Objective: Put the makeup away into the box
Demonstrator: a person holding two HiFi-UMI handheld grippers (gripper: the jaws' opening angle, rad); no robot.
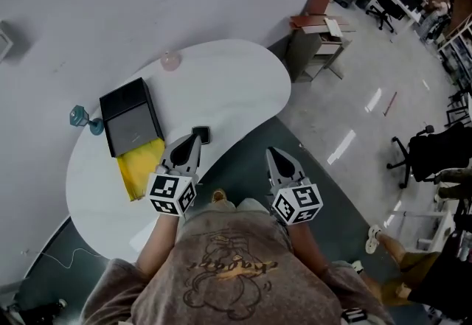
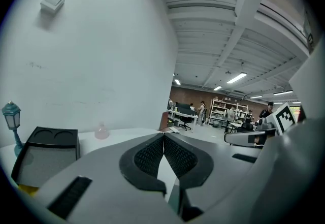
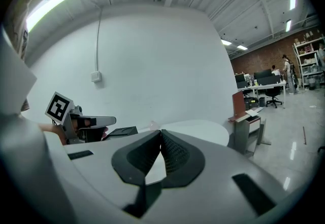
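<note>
As the head view looks down on it, the white table point(image 1: 236, 88) carries the black box point(image 1: 131, 116) at 10 o'clock from the left gripper point(image 1: 193, 138), near it but apart, with a yellow sheet point(image 1: 140, 165) lying against the box's near edge. A small black case point(image 1: 200, 135), probably makeup, lies at 1 o'clock of that gripper's tip, just beside it; whether they touch cannot be told. A pink bottle point(image 1: 170, 60) stands well beyond at 12 o'clock, near the table's far edge, and a teal lamp point(image 1: 82, 118) stands just beside the box at its 9 o'clock. The right gripper point(image 1: 274, 152) is off the table's edge, over the floor, well apart from the box, which lies at its 9 o'clock. In the left gripper view, the left gripper point(image 2: 163, 136) has its jaws pressed together with nothing between them; the black box point(image 2: 45, 149) sits at 9 o'clock of the jaws, the pink bottle point(image 2: 102, 130) at 10 o'clock, the teal lamp point(image 2: 11, 116) at the far left, and the right gripper point(image 2: 254, 137) at 3 o'clock. In the right gripper view, the right gripper point(image 3: 161, 132) likewise has its jaws closed on nothing; the left gripper point(image 3: 104, 121) and the black box point(image 3: 120, 130) beyond it lie at 9 to 10 o'clock, and the white table point(image 3: 203, 131) lies straight ahead.
</note>
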